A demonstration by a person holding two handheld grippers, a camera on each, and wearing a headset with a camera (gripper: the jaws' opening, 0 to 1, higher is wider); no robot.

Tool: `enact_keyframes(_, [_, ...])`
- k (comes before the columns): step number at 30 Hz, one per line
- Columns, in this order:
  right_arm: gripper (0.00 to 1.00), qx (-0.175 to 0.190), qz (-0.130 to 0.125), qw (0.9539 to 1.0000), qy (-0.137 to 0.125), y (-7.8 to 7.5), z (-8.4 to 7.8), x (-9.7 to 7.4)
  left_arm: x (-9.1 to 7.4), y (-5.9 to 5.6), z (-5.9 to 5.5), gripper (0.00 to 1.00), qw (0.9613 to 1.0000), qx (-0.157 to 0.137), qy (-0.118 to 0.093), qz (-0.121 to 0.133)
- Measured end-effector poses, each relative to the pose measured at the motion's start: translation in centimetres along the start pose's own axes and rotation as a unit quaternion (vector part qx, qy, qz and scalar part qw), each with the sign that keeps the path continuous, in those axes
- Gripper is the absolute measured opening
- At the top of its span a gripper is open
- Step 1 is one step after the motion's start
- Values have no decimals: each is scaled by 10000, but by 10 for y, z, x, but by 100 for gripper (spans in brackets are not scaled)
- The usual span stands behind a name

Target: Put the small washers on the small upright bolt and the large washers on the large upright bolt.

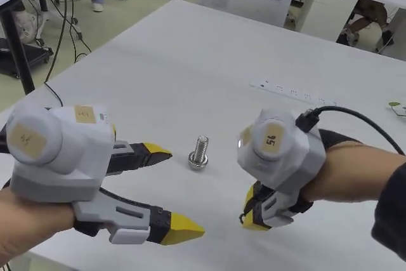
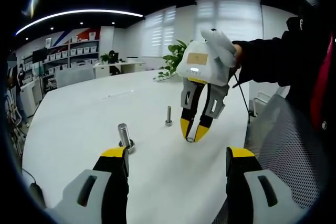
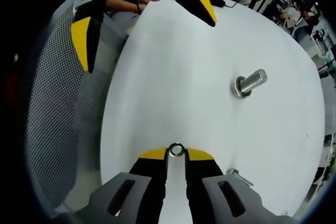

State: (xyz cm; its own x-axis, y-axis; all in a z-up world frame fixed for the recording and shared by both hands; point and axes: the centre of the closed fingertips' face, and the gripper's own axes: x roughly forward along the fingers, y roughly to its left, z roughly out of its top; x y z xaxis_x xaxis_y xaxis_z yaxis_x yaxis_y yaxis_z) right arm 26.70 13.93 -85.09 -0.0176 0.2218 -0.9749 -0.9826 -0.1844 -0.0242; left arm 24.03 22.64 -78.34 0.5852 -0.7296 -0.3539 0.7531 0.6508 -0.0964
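Washer (image 3: 170, 150) in right gripper (image 3: 176, 153) jaws, axis seemingly along them, bolt (image 1: 199, 152) upright

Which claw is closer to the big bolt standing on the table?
Left. The left claw is open, one tip just beside the big bolt. The right claw, pinching a washer, is farther off on the bolt's other side.

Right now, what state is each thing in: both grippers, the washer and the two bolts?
left gripper, open wide, nothing between its jaws.
right gripper, shut on the washer, tips pointing down.
washer, pinched at the right gripper's tips, not on either bolt.
large bolt, standing upright, neither gripper touching it.
small bolt, standing upright, neither gripper touching it.
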Motion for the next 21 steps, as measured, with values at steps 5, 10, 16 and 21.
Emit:
enact_keyframes(5, [13, 125, -108, 9999, 23, -8, -10, -11, 1, 0, 0, 75, 10000, -2, 1, -26])
enact_keyframes(10, [13, 220, -193, 9996, 16, -14, -15, -21, 4, -1, 0, 75, 10000, 9, 14, -62])
enact_keyframes(16, [13, 335, -275, 9991, 18, -19, -23, -33, 5, 0, 0, 75, 10000, 8, 16, -88])
enact_keyframes(21, [13, 416, -426, 9982, 25, -27, -31, -46, 6, -1, -1, 75, 9999, 16, 36, -130])
